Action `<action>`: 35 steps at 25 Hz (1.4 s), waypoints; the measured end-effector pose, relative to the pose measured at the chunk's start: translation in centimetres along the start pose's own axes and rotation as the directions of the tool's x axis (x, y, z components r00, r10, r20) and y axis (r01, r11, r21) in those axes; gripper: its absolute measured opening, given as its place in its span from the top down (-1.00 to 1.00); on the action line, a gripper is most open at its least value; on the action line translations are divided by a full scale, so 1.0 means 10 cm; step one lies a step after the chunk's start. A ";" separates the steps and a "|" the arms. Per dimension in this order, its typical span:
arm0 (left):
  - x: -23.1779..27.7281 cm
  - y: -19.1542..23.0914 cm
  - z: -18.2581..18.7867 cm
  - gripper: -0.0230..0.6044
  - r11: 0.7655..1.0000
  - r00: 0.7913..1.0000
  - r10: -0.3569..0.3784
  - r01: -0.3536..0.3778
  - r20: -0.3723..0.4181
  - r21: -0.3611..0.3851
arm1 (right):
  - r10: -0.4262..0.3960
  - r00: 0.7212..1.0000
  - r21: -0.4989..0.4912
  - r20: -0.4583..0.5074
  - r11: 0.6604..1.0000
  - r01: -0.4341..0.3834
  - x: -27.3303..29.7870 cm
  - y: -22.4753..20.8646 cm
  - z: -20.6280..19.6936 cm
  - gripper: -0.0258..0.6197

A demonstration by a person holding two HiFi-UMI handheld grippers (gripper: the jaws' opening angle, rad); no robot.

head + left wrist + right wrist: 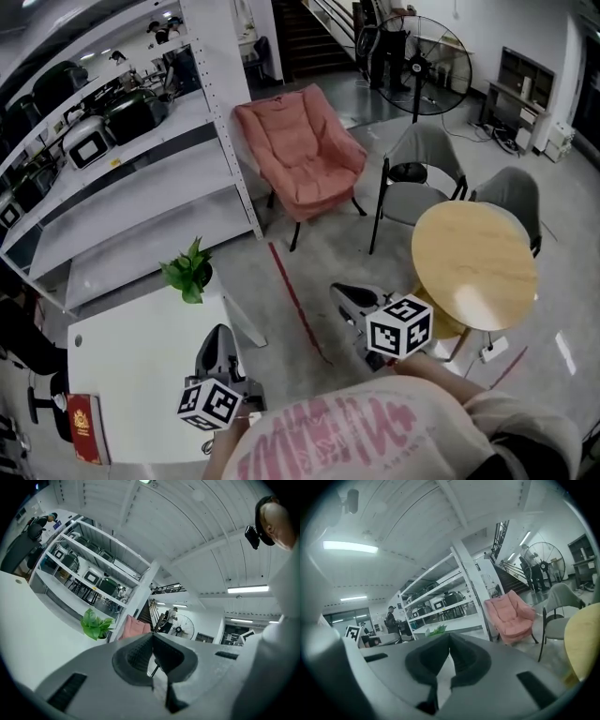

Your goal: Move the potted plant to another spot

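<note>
A small potted plant with green leaves stands at the far right corner of the white table. My left gripper hovers over the table's near right part, a short way from the plant, pointing toward it. Its jaws are shut with nothing between them. My right gripper hangs over the floor to the right of the table, also shut and empty. In the left gripper view the plant sits left of the shut left gripper. The right gripper view shows the plant's leaves just above the shut right gripper.
A red book lies on the table's near left corner. A white shelving rack stands behind the table. A pink chair, two grey chairs, a round wooden table and a fan stand to the right.
</note>
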State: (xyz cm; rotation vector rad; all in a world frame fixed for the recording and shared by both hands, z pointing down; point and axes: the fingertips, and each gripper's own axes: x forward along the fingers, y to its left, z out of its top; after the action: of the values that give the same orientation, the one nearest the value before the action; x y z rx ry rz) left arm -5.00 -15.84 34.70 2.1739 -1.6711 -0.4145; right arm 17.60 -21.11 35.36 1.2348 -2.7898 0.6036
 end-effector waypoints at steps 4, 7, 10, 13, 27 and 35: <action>0.11 0.06 -0.03 0.92 1.000 1.000 0.008 -0.008 0.009 0.000 | 0.025 1.000 0.010 -0.017 1.000 -0.024 0.19 -0.08 -0.08 0.90; 0.14 0.17 -0.11 0.92 0.999 0.999 0.040 -0.040 0.001 -0.014 | 0.065 0.997 0.045 -0.035 0.997 -0.064 0.37 -0.10 -0.20 0.90; 0.07 0.29 -0.17 0.92 0.995 0.995 0.097 -0.097 -0.013 -0.035 | 0.135 0.989 0.085 -0.053 0.988 -0.130 0.56 -0.04 -0.32 0.90; 0.01 0.45 -0.13 0.92 0.987 0.988 0.157 -0.157 0.001 -0.041 | 0.207 0.977 0.113 -0.059 0.973 -0.199 0.82 0.02 -0.35 0.90; 0.01 1.46 0.31 0.92 0.842 0.828 0.538 -0.518 0.160 -0.152 | 0.513 0.831 0.056 -0.215 0.856 -0.514 2.69 0.25 -0.17 0.90; -0.15 1.82 0.31 0.92 0.703 0.673 0.710 -0.667 0.206 -0.246 | 0.632 0.712 0.052 -0.306 0.758 -0.650 3.53 0.42 -0.20 0.90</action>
State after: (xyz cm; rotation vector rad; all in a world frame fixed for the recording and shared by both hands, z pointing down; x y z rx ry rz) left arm -22.45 -18.92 40.26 1.2433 -2.3726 -0.6181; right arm -9.88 -42.73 42.27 0.0768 -2.8722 0.6503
